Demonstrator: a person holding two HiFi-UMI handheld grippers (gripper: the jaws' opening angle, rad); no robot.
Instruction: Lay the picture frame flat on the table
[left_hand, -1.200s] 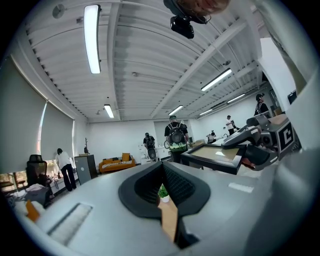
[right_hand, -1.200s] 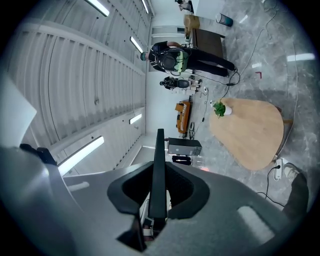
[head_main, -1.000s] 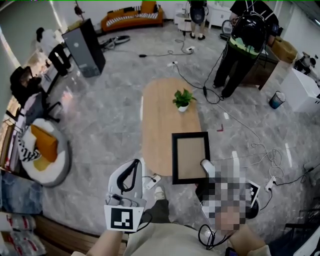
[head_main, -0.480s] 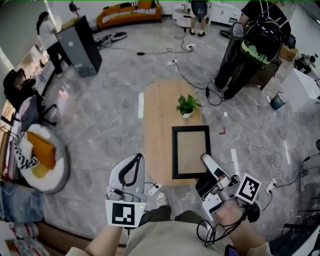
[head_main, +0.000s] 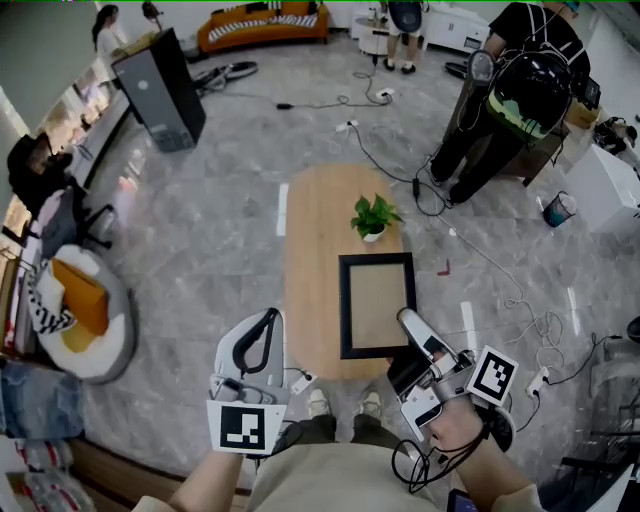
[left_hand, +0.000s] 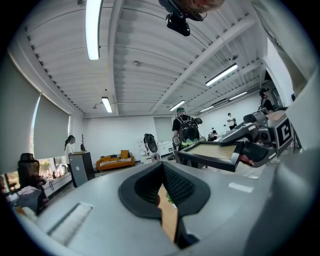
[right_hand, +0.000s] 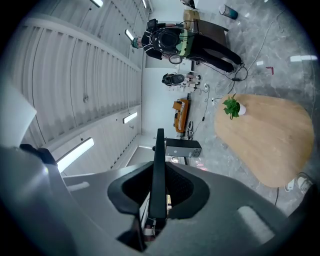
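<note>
The picture frame (head_main: 377, 305), black with a tan panel, hangs level over the near end of the oval wooden table (head_main: 315, 230). My right gripper (head_main: 403, 322) is shut on its near right edge. In the right gripper view the frame (right_hand: 159, 145) shows edge-on, pinched between the dark pads (right_hand: 180, 187) of my right gripper (right_hand: 159, 167). My left gripper (head_main: 268, 322) is left of the frame, short of the table's near edge, shut on nothing. In the left gripper view, beyond my left gripper (left_hand: 162, 167), the frame (left_hand: 215, 152) lies flat in the right gripper (left_hand: 239, 149).
A small potted plant (head_main: 374, 216) stands on the table just beyond the frame. Cables and a power strip (head_main: 300, 382) lie on the floor around the table. A person (head_main: 505, 90) stands at the back right, a black cabinet (head_main: 160, 90) at the back left.
Both grippers have moved forward towards the table. The frame, still held, now sits further over the table's near end.
</note>
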